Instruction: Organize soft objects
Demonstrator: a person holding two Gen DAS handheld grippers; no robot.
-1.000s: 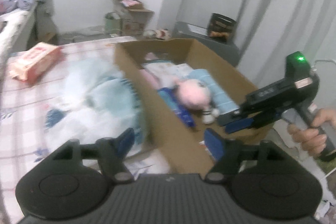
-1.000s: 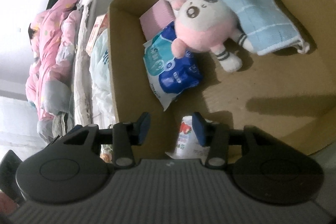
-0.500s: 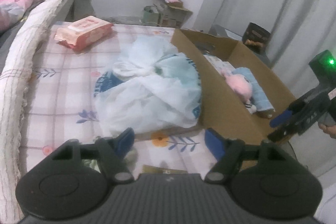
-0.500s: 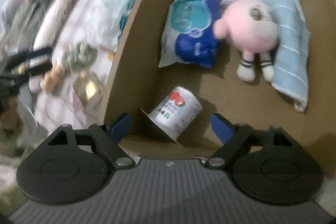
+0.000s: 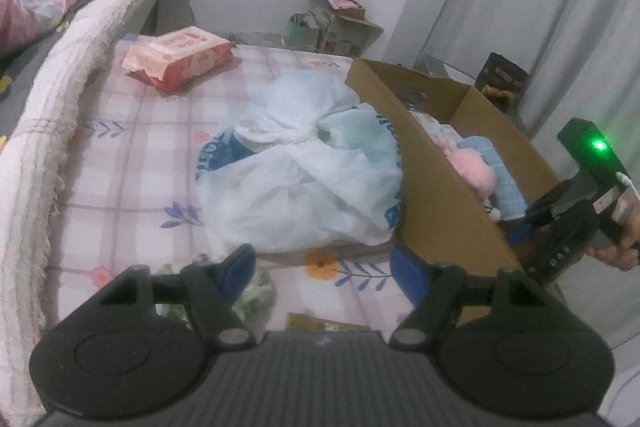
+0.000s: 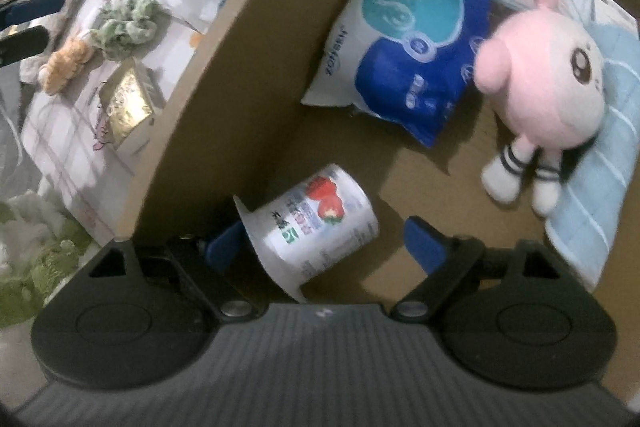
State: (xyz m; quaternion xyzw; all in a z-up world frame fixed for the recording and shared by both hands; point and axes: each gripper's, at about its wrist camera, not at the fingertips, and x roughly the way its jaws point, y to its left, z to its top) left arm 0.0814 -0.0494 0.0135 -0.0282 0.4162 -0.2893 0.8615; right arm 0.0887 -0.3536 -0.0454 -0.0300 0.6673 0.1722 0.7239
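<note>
matt cardboard box [image 6: 224, 99], fuzzy plush toy [image 6: 544, 87].

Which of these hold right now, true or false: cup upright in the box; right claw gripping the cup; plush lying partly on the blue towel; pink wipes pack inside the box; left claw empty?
1. The cup stands upright in the box. False: it lies on its side on the box floor.
2. The right claw grips the cup. False: its fingers stand wide apart and the cup lies loose between them.
3. The plush lies partly on the towel. True.
4. The wipes pack is inside the box. False: it lies on the bed, beyond the white bag.
5. The left claw is empty. True: open over the bed, nothing between its fingers.
</note>
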